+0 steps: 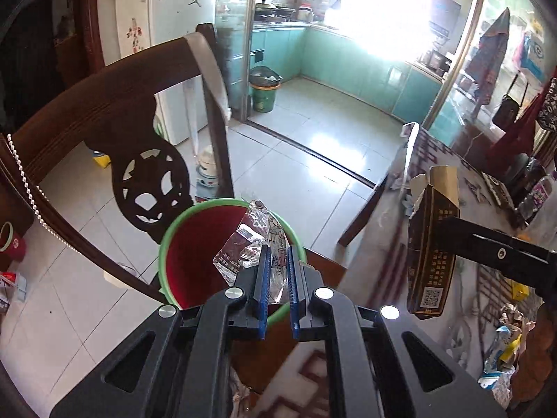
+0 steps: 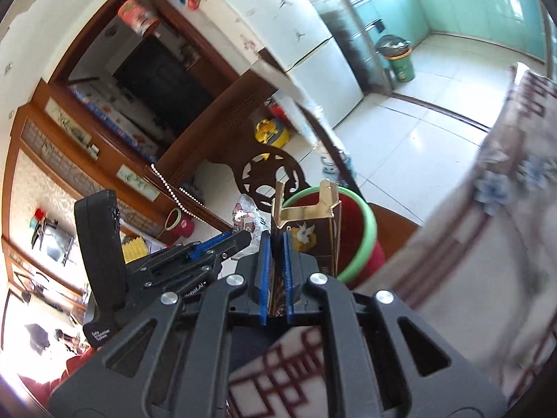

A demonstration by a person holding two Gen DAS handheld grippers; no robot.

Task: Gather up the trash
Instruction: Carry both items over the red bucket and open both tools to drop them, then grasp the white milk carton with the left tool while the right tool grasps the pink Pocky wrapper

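My left gripper [image 1: 278,254] is shut on a clear crinkled plastic wrapper [image 1: 250,240] and holds it over the mouth of a red bin with a green rim [image 1: 195,244]. My right gripper [image 2: 275,240] is shut on a dark brown carton with a gold open top [image 2: 310,223] and holds it upright beside the same bin [image 2: 362,240]. The carton also shows in the left wrist view [image 1: 431,244], to the right of the bin, with the right gripper's black finger against it. The left gripper [image 2: 240,237] and its wrapper [image 2: 245,216] show in the right wrist view.
A dark wooden chair [image 1: 115,115] stands just behind the bin. A table with a patterned cloth [image 2: 487,244] lies to the right, with more crumpled trash [image 1: 504,348] on it. A green trash can [image 1: 264,90] stands in the kitchen doorway. A white fridge [image 2: 313,45] is beyond.
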